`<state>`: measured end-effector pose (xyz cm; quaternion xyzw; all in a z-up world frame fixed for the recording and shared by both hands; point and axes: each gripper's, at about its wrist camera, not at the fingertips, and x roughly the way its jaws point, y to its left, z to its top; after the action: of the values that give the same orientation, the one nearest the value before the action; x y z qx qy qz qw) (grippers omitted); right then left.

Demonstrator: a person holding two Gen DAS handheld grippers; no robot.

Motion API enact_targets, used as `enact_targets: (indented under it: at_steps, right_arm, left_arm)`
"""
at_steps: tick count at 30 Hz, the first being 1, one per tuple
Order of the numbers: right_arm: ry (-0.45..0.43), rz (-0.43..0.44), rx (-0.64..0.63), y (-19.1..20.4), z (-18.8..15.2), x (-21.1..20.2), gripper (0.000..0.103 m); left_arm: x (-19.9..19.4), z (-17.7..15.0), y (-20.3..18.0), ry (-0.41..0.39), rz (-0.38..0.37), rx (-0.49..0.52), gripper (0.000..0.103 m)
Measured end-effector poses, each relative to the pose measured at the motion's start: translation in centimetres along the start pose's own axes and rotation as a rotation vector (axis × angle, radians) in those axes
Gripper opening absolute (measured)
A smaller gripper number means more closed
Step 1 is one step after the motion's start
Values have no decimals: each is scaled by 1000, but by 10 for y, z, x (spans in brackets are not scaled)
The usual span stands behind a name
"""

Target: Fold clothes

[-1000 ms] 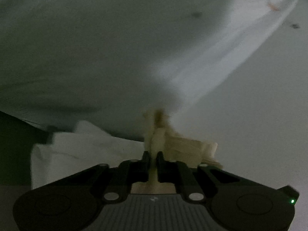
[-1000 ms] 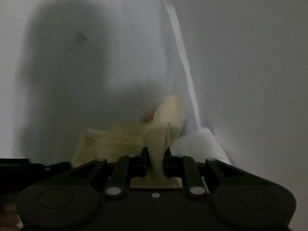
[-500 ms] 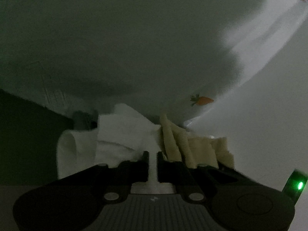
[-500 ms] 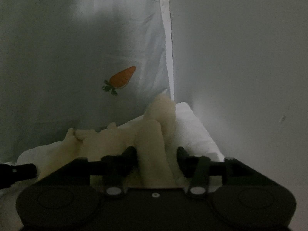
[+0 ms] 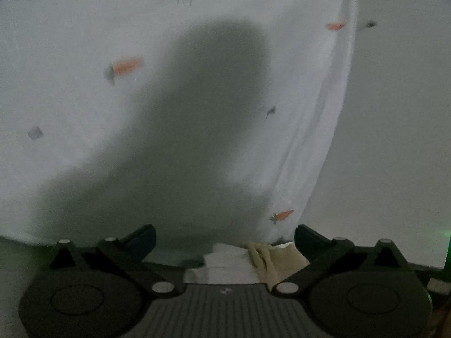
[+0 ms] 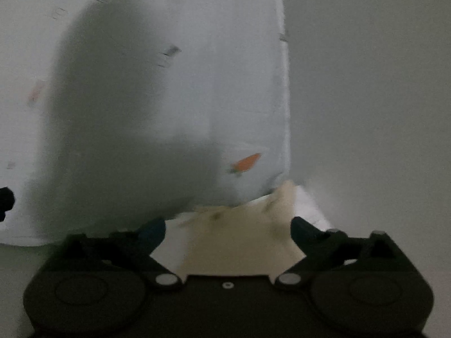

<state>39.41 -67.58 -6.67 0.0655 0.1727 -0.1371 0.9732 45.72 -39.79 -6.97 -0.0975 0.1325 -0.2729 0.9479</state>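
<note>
Cream cloth (image 6: 239, 242), the garment being folded, is seen bunched low between the tips of the right gripper (image 6: 228, 226), with a white piece (image 6: 308, 205) lying just beside it. Both sets of jaws are opening; the pads are not pressed on the fabric, so a release after a fold is judged likely. In the left wrist view, the left gripper (image 5: 225, 236) is spread wide too, the cream cloth (image 5: 277, 259) and white piece (image 5: 225, 259) resting near its right finger. A pale carrot-print sheet (image 5: 141, 112) is spread beneath everything as the work surface.
</note>
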Motion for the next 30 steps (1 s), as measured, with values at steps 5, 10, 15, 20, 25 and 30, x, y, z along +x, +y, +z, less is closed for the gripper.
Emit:
enact_targets:
  at_steps: [5,10,15,20,25,30]
  right_arm:
    - [-33,146,-69,55,-11,-72,103]
    - [-63,242,-103,108,-30,-139,103]
    - [-52,299,-158,159,-49,-187,103]
    - [-51,308,-156,208,-69,-233,103]
    - [-16,271,-94,255,-97,-273,103]
    - [21,282,-97,308,-128,-324,103]
  left_arm:
    - [-89,1,-8,-62,72,49,103]
    - [-169,-3,0,-147,160,6,103]
    - [-235,1,20,-164,299,-16,103]
    - [-293,7,57,-68,359,-39,103]
    - [-357,-2,90,47,391,52,103]
    - [-420,-20,124,106,385,54,103]
